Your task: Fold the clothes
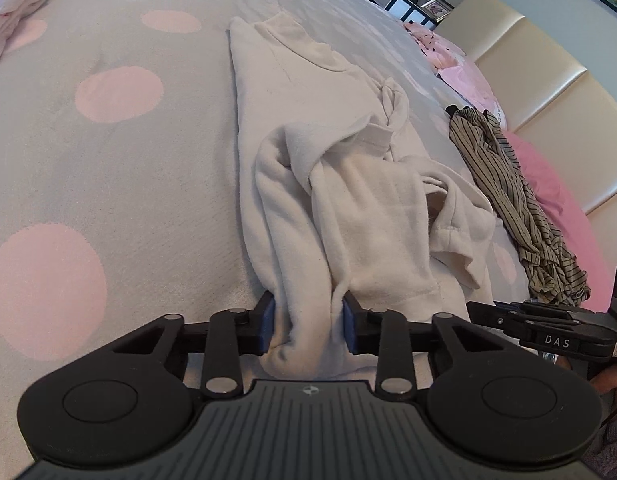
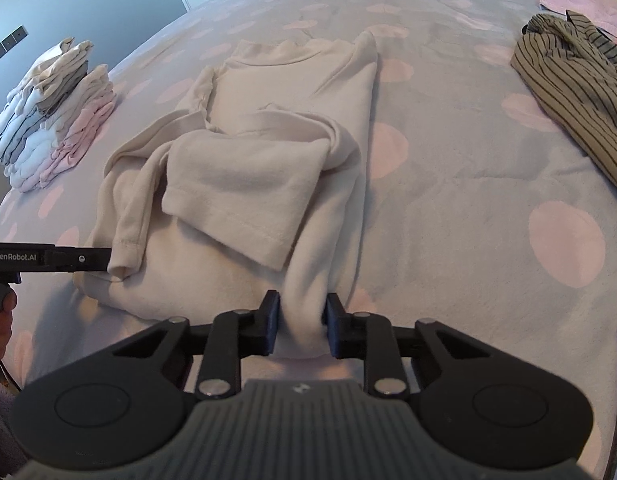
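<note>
A cream fleece top (image 1: 308,128) lies lengthwise on the bed, sleeves folded across its body. In the left wrist view my left gripper (image 1: 308,326) is shut on the bunched near-left corner of the hem, blue pads pressing the fabric from both sides. In the right wrist view the cream top (image 2: 268,152) spreads ahead, and my right gripper (image 2: 302,326) is shut on the gathered near-right corner of the hem. The left gripper (image 2: 90,259) also shows at the left edge of the right wrist view, against the other hem corner. The right gripper's body (image 1: 548,326) shows at the right of the left wrist view.
The bed has a grey cover with pink dots (image 1: 120,96). A striped olive garment (image 2: 572,92) lies crumpled to the right, also seen as striped cloth (image 1: 520,204). A stack of folded clothes (image 2: 48,116) sits far left. Pink pillows (image 1: 556,188) and a cream headboard (image 1: 548,76) border the right.
</note>
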Tool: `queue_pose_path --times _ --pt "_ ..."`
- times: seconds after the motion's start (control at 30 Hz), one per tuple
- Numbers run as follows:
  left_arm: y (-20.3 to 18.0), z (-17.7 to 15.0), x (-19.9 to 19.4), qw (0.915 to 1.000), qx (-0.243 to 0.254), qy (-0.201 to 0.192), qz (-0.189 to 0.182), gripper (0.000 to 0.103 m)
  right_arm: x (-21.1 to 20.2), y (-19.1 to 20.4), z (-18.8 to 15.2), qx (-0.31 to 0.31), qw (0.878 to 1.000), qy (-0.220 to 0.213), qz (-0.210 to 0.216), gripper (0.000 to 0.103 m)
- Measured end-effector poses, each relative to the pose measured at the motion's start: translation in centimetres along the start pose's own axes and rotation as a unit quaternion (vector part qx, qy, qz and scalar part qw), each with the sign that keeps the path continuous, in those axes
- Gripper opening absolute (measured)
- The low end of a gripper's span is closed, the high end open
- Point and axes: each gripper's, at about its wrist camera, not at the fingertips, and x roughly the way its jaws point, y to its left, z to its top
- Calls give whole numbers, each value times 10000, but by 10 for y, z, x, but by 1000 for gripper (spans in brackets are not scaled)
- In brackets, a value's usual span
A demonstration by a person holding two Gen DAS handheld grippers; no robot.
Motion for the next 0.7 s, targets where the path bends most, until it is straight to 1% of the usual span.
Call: queue_pose_path --times 0.17,0.27,0.37,0.47,0.7 --pt "-5 3 -15 10000 30 -70 -38 23 -14 3 2 -10 10000 -84 -2 21" --pt "-9 3 -28 9999 66 -118 -95 23 -27 3 -1 103 9998 -125 124 20" --pt "-12 -1 -42 9999 116 -56 -101 23 -38 4 -7 209 9995 -93 220 20" --pt "-12 -14 -55 9998 58 29 -182 23 -48 9 -18 224 9995 15 228 20" --pt "-14 -51 -76 9996 -15 203 -169 23 -67 24 -47 258 9990 296 204 20"
